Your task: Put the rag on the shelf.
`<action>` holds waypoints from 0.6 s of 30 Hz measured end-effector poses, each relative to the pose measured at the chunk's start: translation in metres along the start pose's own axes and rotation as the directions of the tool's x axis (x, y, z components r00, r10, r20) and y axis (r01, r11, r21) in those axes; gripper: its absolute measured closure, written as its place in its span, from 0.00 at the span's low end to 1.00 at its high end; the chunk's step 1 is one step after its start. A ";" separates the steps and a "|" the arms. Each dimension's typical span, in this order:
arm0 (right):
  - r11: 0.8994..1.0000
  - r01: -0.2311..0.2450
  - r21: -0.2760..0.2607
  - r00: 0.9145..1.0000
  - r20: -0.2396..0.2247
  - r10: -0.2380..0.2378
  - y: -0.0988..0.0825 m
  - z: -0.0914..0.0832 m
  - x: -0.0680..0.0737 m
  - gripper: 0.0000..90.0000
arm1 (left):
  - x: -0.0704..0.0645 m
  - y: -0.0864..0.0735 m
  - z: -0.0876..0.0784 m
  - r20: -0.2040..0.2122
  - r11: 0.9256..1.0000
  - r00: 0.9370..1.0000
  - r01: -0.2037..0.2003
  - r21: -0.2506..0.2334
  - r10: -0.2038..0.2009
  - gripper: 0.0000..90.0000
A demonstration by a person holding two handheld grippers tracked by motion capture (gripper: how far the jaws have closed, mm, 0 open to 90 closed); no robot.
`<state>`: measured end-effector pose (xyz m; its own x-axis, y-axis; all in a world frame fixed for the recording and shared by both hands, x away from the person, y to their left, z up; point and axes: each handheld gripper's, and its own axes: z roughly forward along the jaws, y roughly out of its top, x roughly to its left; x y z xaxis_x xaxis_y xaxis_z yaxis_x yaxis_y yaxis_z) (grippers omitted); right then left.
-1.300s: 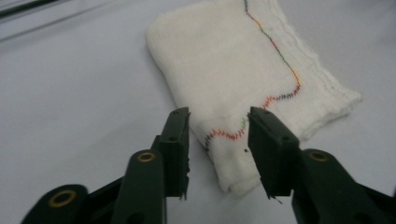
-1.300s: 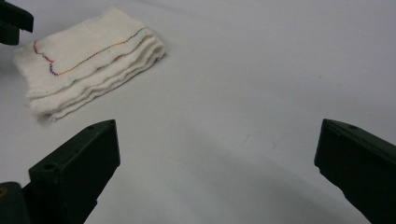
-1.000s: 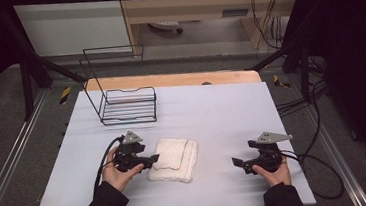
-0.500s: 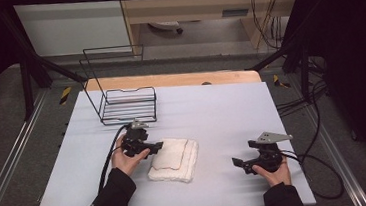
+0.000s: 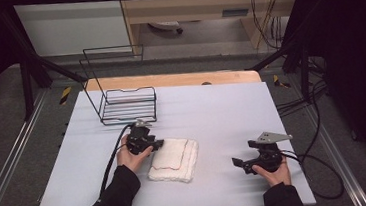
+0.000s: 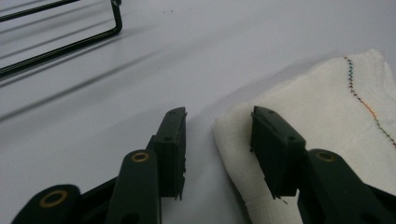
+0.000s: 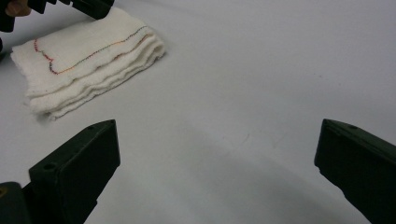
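Observation:
A folded white cloth (image 5: pixel 173 159) with a coloured stitched line lies on the pale table (image 5: pixel 221 109), left of centre. My left gripper (image 5: pixel 158 144) sits low at the cloth's far left corner. In the left gripper view its jaws (image 6: pixel 217 114) have just been closing: one pad rests on bare table and the other is at the cloth (image 6: pixel 327 107), whose edge lies in the gap without being pinched. My right gripper (image 5: pixel 237 164) rests near the front right with its jaws wide apart (image 7: pixel 215 135) and nothing between them. It faces the cloth (image 7: pixel 88 56).
A black wire rack (image 5: pixel 126 105) stands at the back left of the table, just beyond my left gripper; its base wires (image 6: pixel 56 46) cross the top left of the left gripper view. A cable trails from each gripper. Dark frame posts flank the table.
My left gripper slid away from the person and slightly right to the cloth's far left corner, and its jaws narrowed. The right gripper and the cloth stayed put.

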<state>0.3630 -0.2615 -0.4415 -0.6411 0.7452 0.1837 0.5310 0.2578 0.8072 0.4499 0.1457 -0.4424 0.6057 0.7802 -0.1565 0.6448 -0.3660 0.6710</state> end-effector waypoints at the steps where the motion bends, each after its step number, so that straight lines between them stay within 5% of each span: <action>1: 1.000 0.000 0.000 1.000 0.000 0.000 0.000 0.000 0.000 0.01 | 0.000 0.000 0.001 0.004 1.000 1.000 0.005 -0.003 -0.005 0.64; 18: 1.000 0.011 0.003 1.000 -0.005 -0.011 0.003 0.005 0.004 0.01 | -0.006 0.001 0.005 0.035 1.000 0.999 -0.004 0.003 0.004 0.85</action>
<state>0.3650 -0.2550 -0.4409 -0.6495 0.7393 0.1777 0.5258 0.2678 0.8074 0.4492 0.1376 -0.4445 0.6240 0.7606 -0.1790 0.6438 -0.3706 0.6694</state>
